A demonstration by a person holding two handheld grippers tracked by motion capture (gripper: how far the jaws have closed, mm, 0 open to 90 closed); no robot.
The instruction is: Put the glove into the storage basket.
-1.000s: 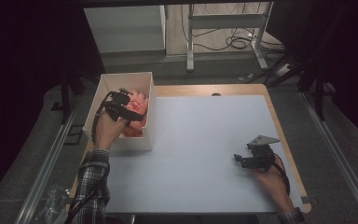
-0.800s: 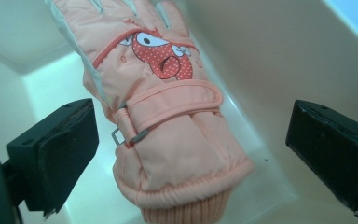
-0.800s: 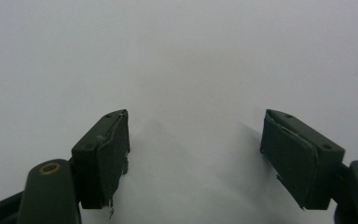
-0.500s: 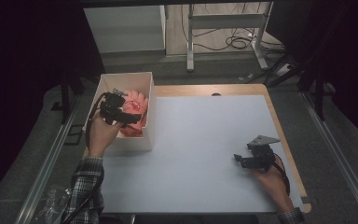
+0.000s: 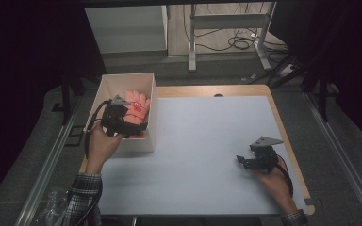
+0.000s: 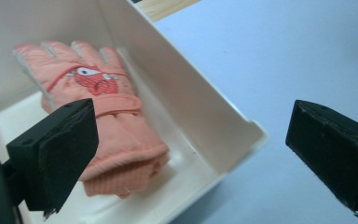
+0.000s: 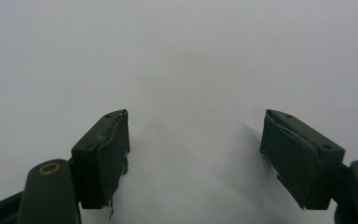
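While hovering over the box (image 5: 104,89) — left gripper (image 6: 191,154) wide apart, nothing held.
Glove (image 6: 103,122) lies just ahead-left, cuff nearest — right gripper (image 5: 243,162) apart, farther off.

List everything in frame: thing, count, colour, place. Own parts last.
glove: 1, salmon pink with a red patch, lying flat inside the box
box: 1, white, open top, at the table's left edge
table: 1, pale blue-white mat over a wooden top
desk frame: 1, white, on the floor beyond the table
cables: several, black, on the floor by the desk frame
left gripper: 1, black, jaws wide open over the box, nothing between them
right gripper: 1, black, jaws open, low over the mat at right
sleeve: 1, plaid, bottom left
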